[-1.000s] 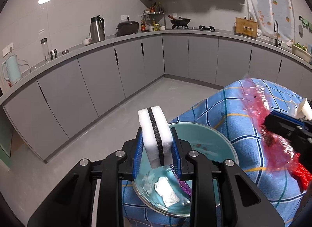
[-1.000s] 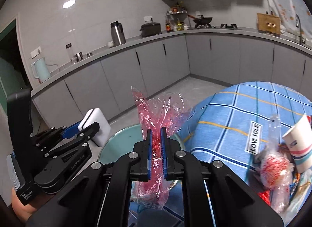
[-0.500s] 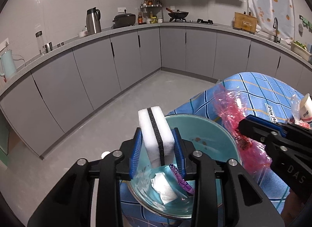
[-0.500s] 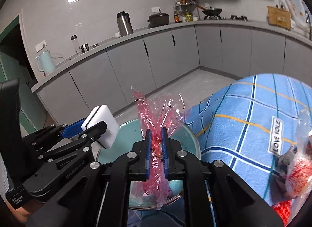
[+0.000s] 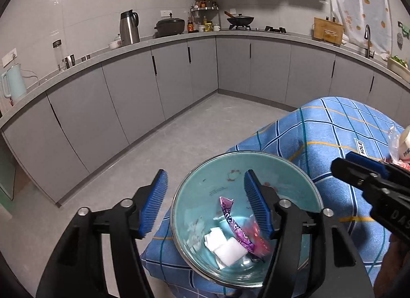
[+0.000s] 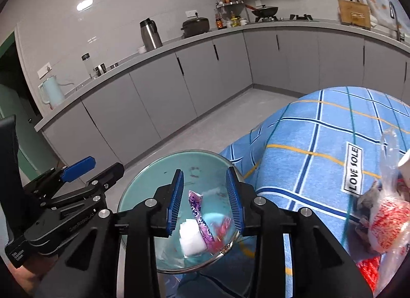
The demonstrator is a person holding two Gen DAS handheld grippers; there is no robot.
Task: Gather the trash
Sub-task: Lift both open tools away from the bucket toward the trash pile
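Blue ribbed pads line the left tool (image 5: pixel 205 203), whose jaws are opening, nothing between them. The right tool (image 6: pixel 205 200) is opening too, empty. Below both sits a round glass bowl with a teal inside (image 5: pixel 305 182); a white sponge block (image 5: pixel 229 250), a purple wrapper (image 5: pixel 234 223) and a red plastic bag (image 6: pixel 223 228) lie inside it. Under it spreads a blue checked cloth on the tabletop (image 6: pixel 320 144). Beyond, grey cabinets (image 5: pixel 128 93) line a grey floor (image 5: pixel 205 123).

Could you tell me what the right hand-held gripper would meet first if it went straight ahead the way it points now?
Probably the trash in the glass bowl: the purple wrapper lies between the opening jaws of the right hand-held gripper.
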